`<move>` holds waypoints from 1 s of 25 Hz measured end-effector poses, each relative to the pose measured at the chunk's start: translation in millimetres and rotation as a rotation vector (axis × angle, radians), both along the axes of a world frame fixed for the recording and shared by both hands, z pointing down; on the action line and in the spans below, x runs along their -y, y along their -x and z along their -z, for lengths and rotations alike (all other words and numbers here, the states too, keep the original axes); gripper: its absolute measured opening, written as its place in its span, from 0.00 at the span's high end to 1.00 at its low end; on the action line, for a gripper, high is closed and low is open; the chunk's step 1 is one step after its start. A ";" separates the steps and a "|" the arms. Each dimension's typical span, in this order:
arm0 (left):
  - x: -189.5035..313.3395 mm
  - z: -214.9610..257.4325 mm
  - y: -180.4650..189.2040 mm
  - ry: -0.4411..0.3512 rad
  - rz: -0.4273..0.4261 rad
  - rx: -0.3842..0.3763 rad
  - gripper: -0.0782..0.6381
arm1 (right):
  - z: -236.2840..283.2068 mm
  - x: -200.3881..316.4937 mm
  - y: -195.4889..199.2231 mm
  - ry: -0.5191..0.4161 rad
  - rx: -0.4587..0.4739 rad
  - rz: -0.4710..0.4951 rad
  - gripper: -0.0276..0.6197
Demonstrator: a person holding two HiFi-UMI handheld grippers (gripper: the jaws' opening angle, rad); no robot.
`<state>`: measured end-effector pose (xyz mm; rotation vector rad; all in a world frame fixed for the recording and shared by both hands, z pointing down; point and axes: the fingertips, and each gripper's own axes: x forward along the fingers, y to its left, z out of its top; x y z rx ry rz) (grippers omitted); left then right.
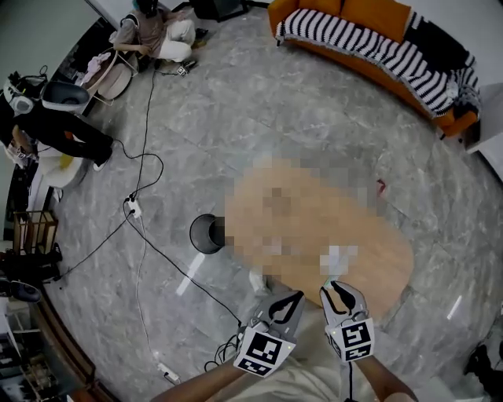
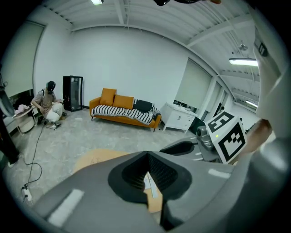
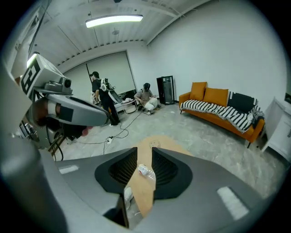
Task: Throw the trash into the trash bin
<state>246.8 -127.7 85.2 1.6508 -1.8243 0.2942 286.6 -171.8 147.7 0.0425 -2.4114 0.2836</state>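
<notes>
Wooden table (image 1: 387,263) on grey floor (image 1: 275,102), bin (image 1: 206,233) beside its left edge; left gripper (image 1: 299,297) clenched, right gripper (image 1: 335,289) parted near trash (image 3: 144,172).

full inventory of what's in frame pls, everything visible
table: 1, light wood, mid-floor, before both grippers
trash: 1 piece, white, table's near end, ahead of right gripper
trash bin: 1, black, on floor left of table
sofa: 1, orange, striped throw, far wall
cabinet: 1, white, right of sofa
cables: several, black, floor left
people: 2, one seated far corner, one in black at left
left gripper: 1, grey, jaws together, empty
right gripper: 1, grey, jaws apart, empty
</notes>
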 end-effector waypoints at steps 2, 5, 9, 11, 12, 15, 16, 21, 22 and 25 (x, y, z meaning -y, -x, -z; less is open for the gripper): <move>-5.6 -12.6 2.9 0.017 0.005 -0.012 0.89 | -14.2 -4.9 8.0 -0.004 -0.012 0.026 0.77; -12.1 -31.5 11.6 0.037 0.019 -0.027 0.89 | -31.7 -9.1 22.6 -0.023 -0.021 0.070 0.76; -13.7 -66.8 21.3 0.071 0.040 -0.043 0.89 | -66.3 -8.2 38.9 -0.049 -0.050 0.148 0.74; -14.4 -85.2 24.7 0.087 0.054 -0.057 0.89 | -86.4 -7.3 44.9 -0.060 -0.071 0.177 0.72; -15.4 -93.5 27.7 0.095 0.062 -0.062 0.89 | -94.4 -7.0 49.4 -0.071 -0.076 0.187 0.72; -16.7 -112.8 35.8 0.111 0.090 -0.069 0.89 | -108.7 -4.5 63.0 -0.089 -0.069 0.196 0.78; -16.4 -119.2 37.2 0.113 0.099 -0.071 0.89 | -115.2 -5.1 65.4 -0.081 -0.072 0.208 0.77; -20.0 -151.9 45.2 0.128 0.161 -0.084 0.89 | -158.9 -11.7 70.8 -0.078 -0.120 0.313 0.62; -20.4 -157.3 48.1 0.129 0.170 -0.082 0.89 | -166.1 -11.4 72.7 -0.086 -0.126 0.330 0.62; -22.3 -173.3 53.8 0.138 0.198 -0.081 0.89 | -187.0 -12.7 76.7 -0.090 -0.145 0.380 0.62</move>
